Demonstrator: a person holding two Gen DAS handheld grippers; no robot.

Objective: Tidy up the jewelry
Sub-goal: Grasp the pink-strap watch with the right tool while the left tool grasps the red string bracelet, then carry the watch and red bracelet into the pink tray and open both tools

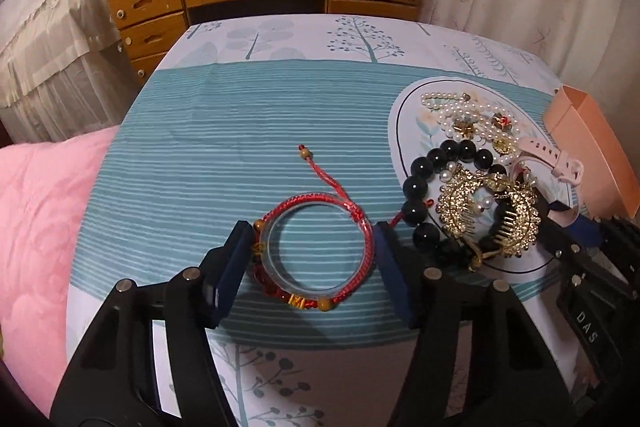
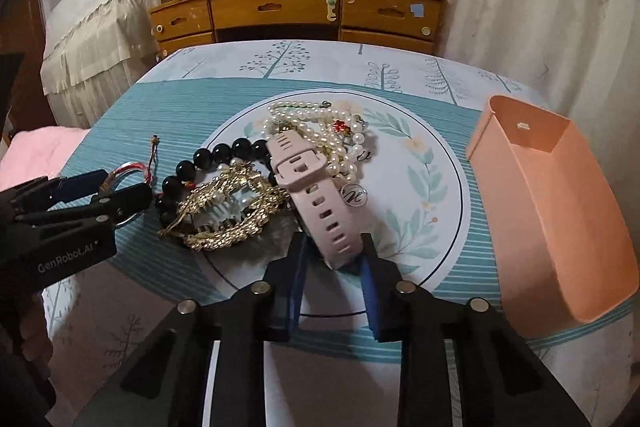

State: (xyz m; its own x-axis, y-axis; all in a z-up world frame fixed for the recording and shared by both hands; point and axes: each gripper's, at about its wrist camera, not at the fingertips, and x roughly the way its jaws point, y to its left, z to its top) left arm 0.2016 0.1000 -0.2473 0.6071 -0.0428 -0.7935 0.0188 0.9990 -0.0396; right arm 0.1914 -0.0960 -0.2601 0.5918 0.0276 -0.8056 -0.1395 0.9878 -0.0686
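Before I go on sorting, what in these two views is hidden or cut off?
- Watch: its face cannot be seen in either view; only the pink strap shows, and in the left wrist view the gold comb covers most of it.
- Orange box: its inside bottom is hidden by its own walls; the left wrist view cuts it at the edge.
- Clear bangle: in the right wrist view the left gripper covers most of it.
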